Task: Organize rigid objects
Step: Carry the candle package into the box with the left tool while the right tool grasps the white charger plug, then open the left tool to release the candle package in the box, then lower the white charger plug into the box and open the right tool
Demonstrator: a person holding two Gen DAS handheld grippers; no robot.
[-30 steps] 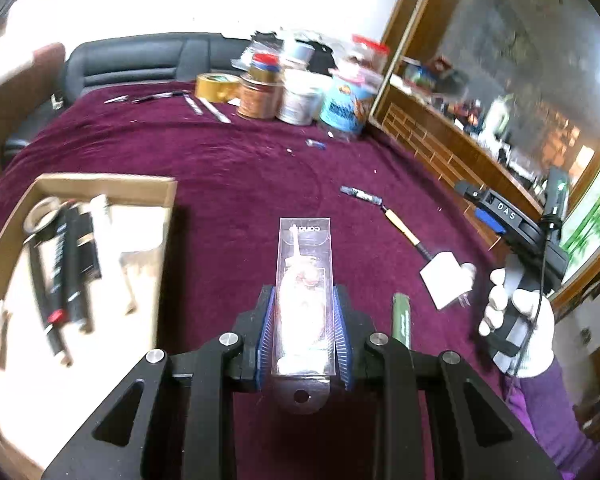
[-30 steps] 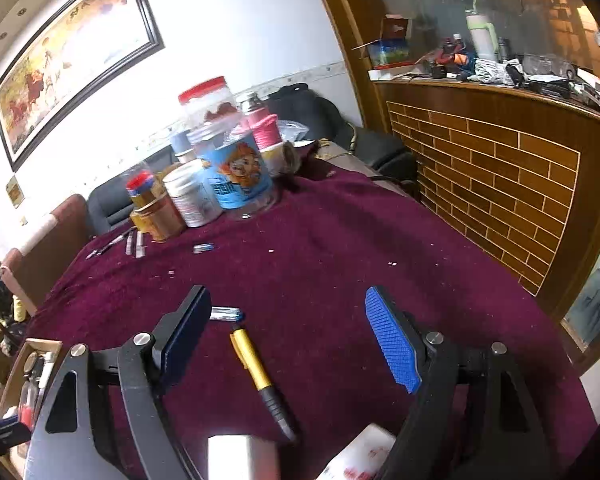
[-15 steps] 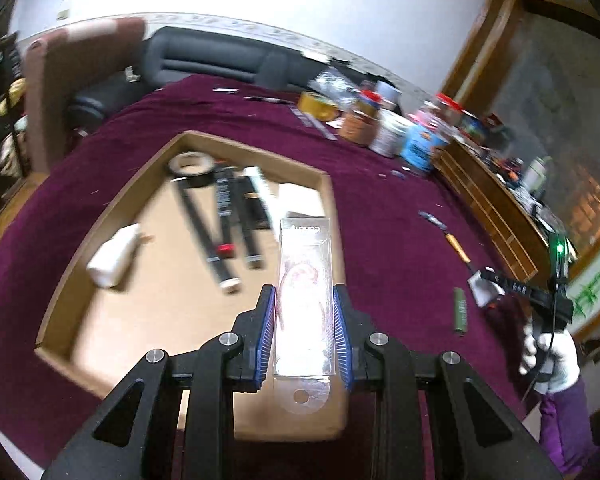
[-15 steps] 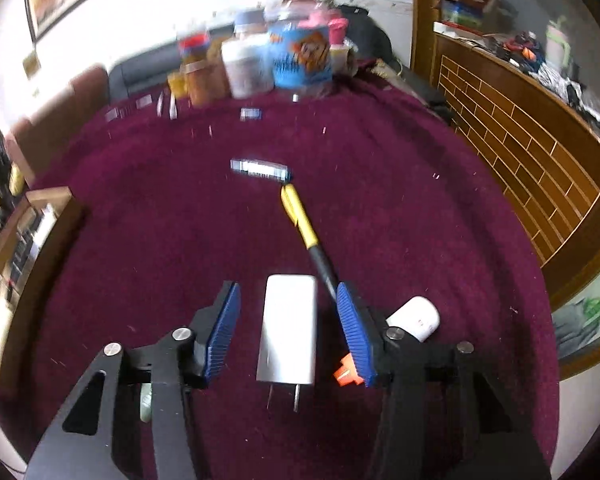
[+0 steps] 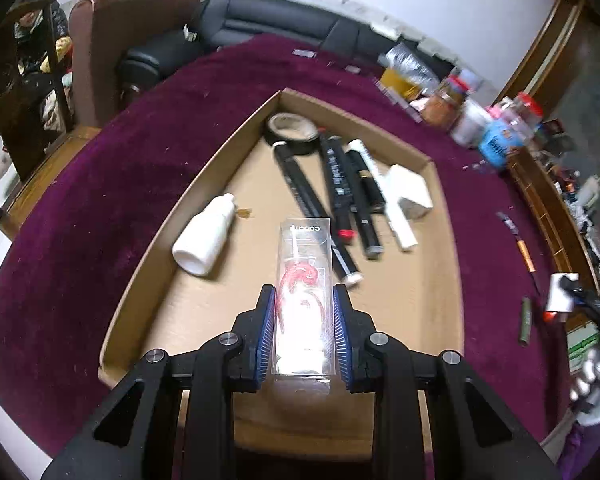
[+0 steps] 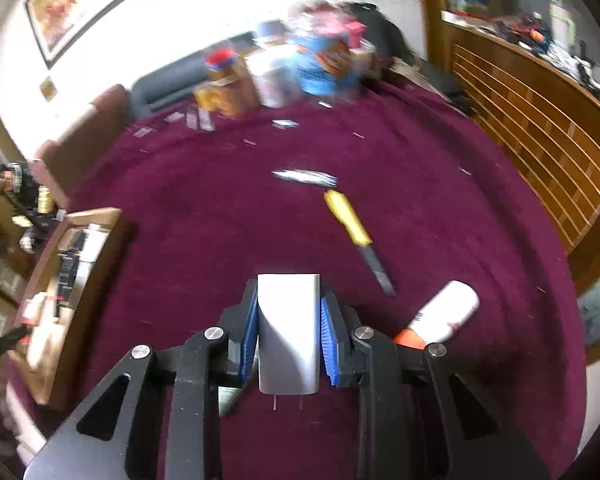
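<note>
Left gripper (image 5: 303, 330) clamped on a clear plastic case (image 5: 304, 296), fingers (image 5: 266, 332) pressing its long flat sides, held above the open floor of the cardboard tray (image 5: 440, 240) beside the markers (image 5: 342, 188) and white bottle (image 5: 204, 240). Likely light, stiff, slick-walled, prone to cracking under squeeze; best gripped mid-length. Right gripper (image 6: 288, 334) closed on a white charger (image 6: 288, 332) just over the maroon counter (image 6: 220, 220), prongs toward the camera; compact, hard, smooth, safest held across its broad faces
</note>
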